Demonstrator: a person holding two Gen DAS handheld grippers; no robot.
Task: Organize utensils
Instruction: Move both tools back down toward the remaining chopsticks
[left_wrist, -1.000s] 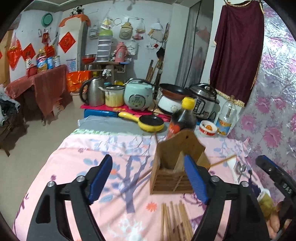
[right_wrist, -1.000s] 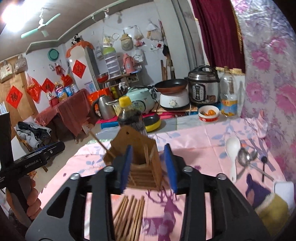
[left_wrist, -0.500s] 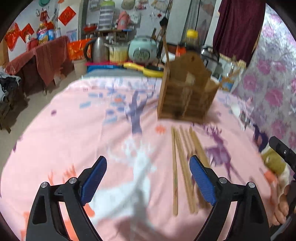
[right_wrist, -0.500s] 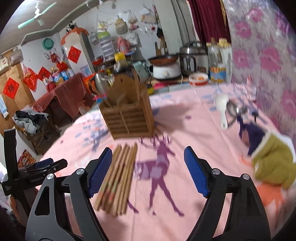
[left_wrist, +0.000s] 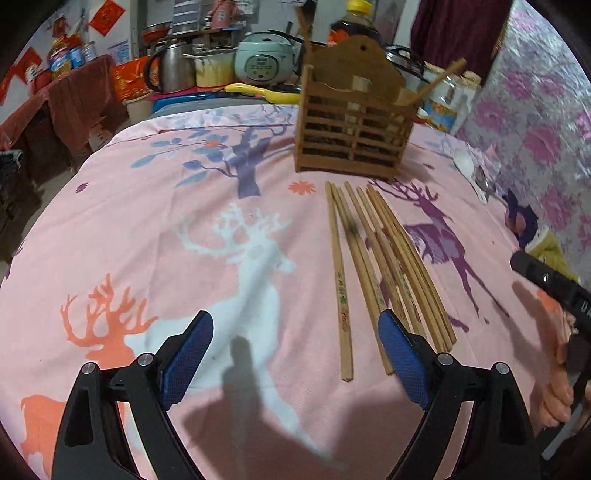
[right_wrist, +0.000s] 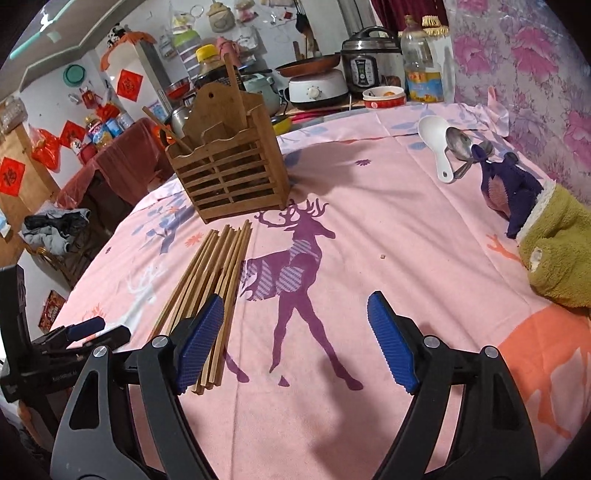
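Covering the table is a pink cloth (left_wrist: 155, 221) printed with deer and trees; behind it a cluttered kitchen is seen, with a rice cooker (left_wrist: 264, 61), a kettle (left_wrist: 171, 72), a pressure cooker (right_wrist: 369, 61) and red paper decorations on a white wall. A floral sheet (right_wrist: 524, 55) hangs along the right side.

The left gripper (left_wrist: 295, 360) is spread wide, its jaws having just been opening, with nothing between them; only bare cloth is framed. Its right pad sits over the near ends of the chopsticks (left_wrist: 384, 258); contact cannot be told. The right gripper (right_wrist: 295, 341) is likewise released and wide, jaws having just been opening, nothing held; its left pad overlaps the near ends of the chopsticks, contact unclear.

The chopsticks lie flat in a loose bundle just in front of the holder (left_wrist: 354, 122), tips toward it but apart from it. About eight are counted on the cloth, though overlap makes this uncertain. One wooden slatted holder stands upright mid-table, with two sticks already leaning out of it. At the far right edge one white spoon (right_wrist: 437, 142) and what look like two metal spoons (right_wrist: 460, 146) are grouped, touching. One dark bottle (right_wrist: 210, 68) stands behind the holder. A purple and green cloth (right_wrist: 546, 229) is bunched near the right edge.
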